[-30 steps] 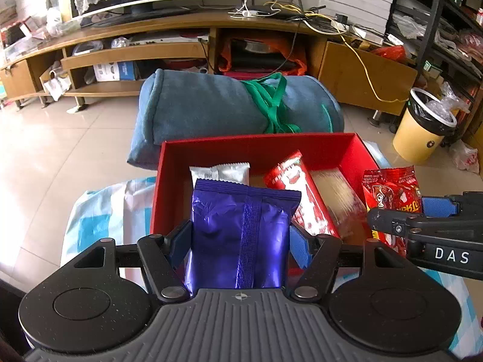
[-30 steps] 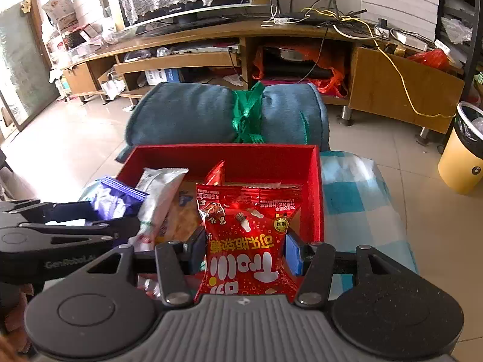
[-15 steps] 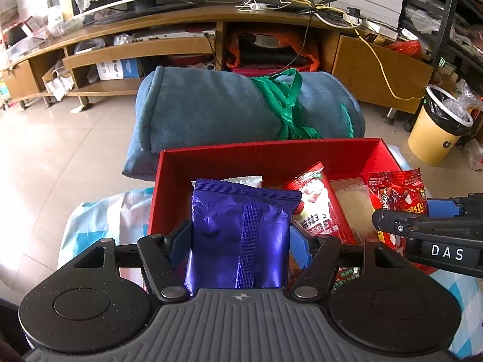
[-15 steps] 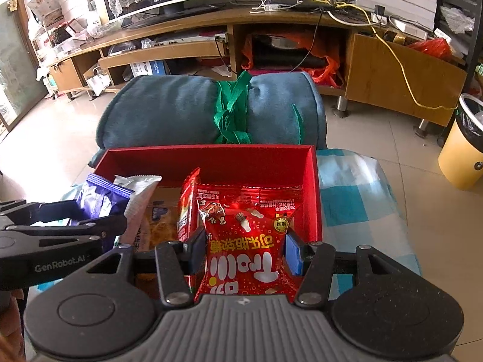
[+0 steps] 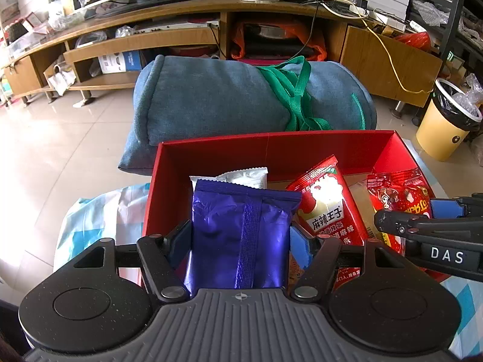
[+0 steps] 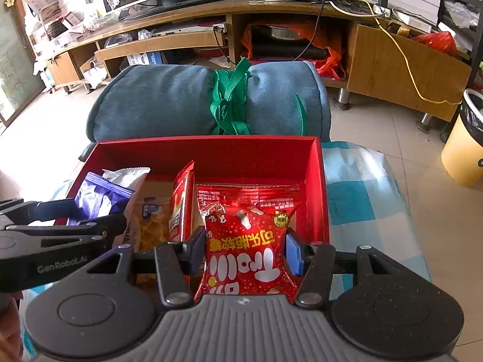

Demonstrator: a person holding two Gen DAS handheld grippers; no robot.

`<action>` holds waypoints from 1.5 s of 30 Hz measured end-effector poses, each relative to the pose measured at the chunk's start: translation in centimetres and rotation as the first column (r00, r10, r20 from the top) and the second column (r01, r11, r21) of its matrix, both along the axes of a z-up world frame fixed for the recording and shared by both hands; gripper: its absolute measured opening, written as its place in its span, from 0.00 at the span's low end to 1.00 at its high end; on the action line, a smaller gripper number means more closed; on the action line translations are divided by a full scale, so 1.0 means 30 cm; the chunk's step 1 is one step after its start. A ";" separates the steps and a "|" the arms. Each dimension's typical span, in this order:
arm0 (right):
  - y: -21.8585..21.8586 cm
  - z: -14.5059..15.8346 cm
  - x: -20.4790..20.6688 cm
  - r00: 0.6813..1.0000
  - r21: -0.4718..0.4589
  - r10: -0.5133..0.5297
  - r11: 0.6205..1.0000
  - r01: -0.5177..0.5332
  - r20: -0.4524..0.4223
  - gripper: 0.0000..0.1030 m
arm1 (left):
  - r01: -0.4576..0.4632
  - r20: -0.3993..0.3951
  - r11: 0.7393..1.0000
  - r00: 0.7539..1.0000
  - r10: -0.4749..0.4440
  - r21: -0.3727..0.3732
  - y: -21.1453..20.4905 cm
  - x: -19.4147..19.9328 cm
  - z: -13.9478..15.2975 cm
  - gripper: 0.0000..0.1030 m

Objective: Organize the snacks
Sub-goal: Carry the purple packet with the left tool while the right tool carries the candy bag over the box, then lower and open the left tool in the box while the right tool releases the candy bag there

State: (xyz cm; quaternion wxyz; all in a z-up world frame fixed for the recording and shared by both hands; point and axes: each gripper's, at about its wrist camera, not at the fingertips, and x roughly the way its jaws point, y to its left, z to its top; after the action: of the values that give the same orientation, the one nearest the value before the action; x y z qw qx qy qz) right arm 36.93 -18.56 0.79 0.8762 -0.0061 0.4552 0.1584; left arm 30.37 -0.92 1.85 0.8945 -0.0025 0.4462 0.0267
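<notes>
Behind everything ran a long wooden TV cabinet (image 5: 181,34). Two grippers worked side by side: the left gripper (image 5: 241,238) clenched one purple packet (image 5: 241,235), the right gripper (image 6: 246,250) one red candy bag (image 6: 250,241), both held upright over the near edge of one red box (image 6: 211,154). Inside stood a silver packet (image 5: 244,176) far left and a tall red packet (image 5: 327,199) centre. Only the right view showed a clear bag of yellow snacks (image 6: 151,226).
</notes>
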 end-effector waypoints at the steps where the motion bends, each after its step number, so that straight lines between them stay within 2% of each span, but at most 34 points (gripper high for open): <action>1: 0.000 -0.003 0.003 1.000 0.001 0.000 1.000 0.000 -0.003 0.46 | 0.000 0.000 1.000 1.000 0.000 0.000 0.000 0.000 0.000 0.72; 7: -0.008 -0.003 0.007 1.000 0.014 -0.016 1.000 0.016 -0.008 0.47 | -0.001 -0.003 1.000 1.000 0.001 -0.009 0.004 0.003 -0.001 0.73; 18: -0.015 0.024 -0.001 0.999 0.007 -0.030 1.000 0.030 0.027 0.50 | 0.003 0.021 1.000 1.000 -0.003 -0.011 0.001 -0.003 0.021 0.83; 30: -0.032 0.058 -0.012 0.997 -0.003 -0.044 0.999 0.044 0.065 0.50 | -0.010 0.042 0.999 0.999 0.011 -0.035 0.019 -0.019 0.055 0.84; 45: -0.069 0.083 -0.029 0.995 0.015 -0.074 0.997 0.073 0.070 0.50 | -0.002 0.048 0.999 0.999 0.004 -0.048 0.035 -0.048 0.072 0.84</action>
State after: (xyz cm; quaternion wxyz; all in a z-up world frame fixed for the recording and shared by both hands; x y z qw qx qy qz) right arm 36.05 -20.62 3.28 0.8969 0.0107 0.4230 0.1285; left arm 28.93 0.13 4.01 0.9046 -0.0253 0.4252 0.0173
